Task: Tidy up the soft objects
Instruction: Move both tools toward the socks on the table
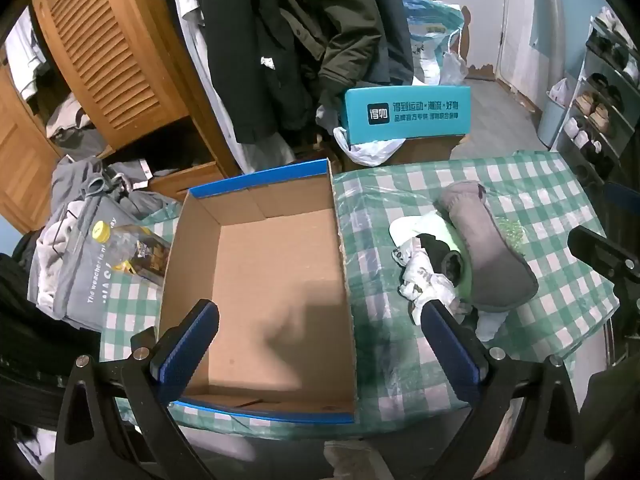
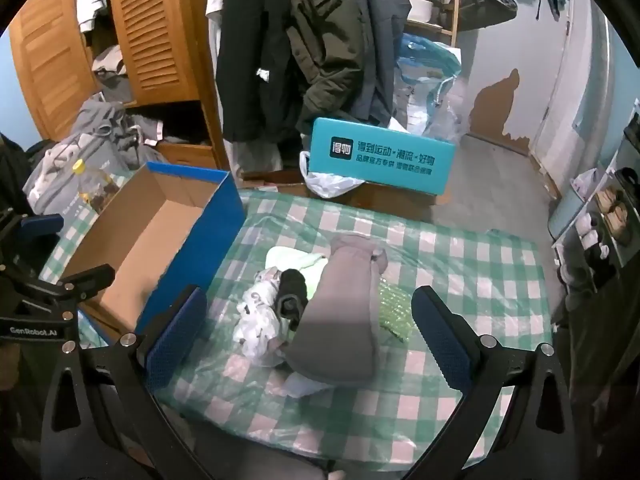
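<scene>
In my left view, my left gripper (image 1: 320, 316) hangs over the cardboard box (image 1: 264, 280). Its two blue fingers are spread wide and hold nothing. The box sits on the checked tablecloth (image 1: 552, 216) and I see only its bare brown floor, so nothing is packed yet. The soft pile (image 1: 460, 256) lies just beside the box, on its right.

In my right view, my right gripper (image 2: 308, 324) hangs above that pile, fingers spread wide too, holding nothing. On top is a gray cushion (image 2: 344, 312). Beside it lie a black rolled sock (image 2: 292, 294), a white printed cloth (image 2: 258, 316) and a pale green cloth (image 2: 294, 258).

I think I am at the very start. Next I should go down, pinch one soft thing gently, and carry it left into the box.
</scene>
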Demonstrator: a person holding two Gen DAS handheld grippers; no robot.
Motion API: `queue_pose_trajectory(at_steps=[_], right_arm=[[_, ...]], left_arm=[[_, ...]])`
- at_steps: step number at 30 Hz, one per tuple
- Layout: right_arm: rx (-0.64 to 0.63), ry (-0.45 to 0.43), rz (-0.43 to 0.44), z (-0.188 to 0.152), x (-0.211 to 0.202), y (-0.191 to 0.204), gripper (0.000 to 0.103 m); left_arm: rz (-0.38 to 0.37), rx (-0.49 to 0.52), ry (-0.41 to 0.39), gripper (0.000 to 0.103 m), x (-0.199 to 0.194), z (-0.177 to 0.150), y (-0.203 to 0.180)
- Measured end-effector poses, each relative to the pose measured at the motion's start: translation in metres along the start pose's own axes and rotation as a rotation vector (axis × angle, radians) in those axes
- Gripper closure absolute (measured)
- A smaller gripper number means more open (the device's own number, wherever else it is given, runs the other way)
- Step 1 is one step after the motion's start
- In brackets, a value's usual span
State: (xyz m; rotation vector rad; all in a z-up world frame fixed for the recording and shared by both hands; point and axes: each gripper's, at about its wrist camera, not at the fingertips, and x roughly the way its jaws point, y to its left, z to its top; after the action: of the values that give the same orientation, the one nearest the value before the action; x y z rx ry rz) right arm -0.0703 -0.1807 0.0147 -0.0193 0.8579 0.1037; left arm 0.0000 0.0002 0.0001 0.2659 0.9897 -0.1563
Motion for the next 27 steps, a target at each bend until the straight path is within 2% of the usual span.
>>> queue_pose_trajectory(at_steps=[27], right_arm=[[0.018, 0.018, 0.001, 0.001, -0.001, -0.007, 0.002]], left_arm=[[-0.015, 0.002, -0.008, 0.001, -0.003, 0.004, -0.006]])
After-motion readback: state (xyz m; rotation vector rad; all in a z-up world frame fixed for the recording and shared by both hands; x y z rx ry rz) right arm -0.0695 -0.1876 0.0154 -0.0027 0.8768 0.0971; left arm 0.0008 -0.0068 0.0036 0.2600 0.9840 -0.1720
